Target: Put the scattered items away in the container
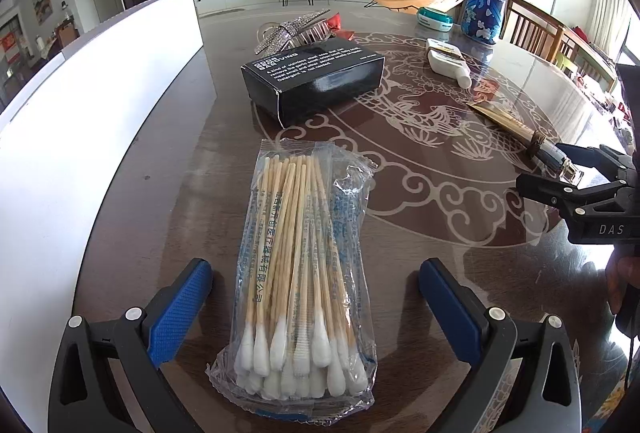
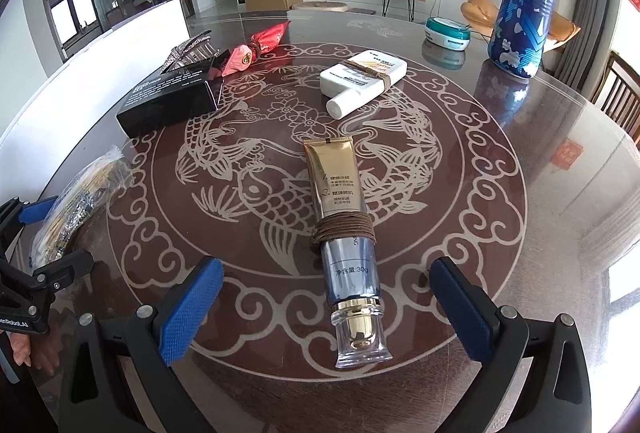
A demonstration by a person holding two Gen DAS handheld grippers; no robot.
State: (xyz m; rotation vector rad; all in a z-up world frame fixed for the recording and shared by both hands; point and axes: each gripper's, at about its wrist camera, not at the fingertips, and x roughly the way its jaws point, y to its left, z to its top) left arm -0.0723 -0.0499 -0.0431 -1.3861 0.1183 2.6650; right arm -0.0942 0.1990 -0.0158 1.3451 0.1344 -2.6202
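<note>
On your table: 1 bag of cotton swabs, too many sticks to count; 1 black box; 1 gold tube bound with brown cord; 1 white bottle; 1 tall blue canister; 1 teal round case; 1 rhinestone hair clip; 2 red-pink pouches; 1 white container; you hold 2 grippers, the left gripper and the right gripper.

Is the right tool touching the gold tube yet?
Apart. The right wrist view shows the right tool open, bare table visible between each blue pad and the gold tube.
</note>
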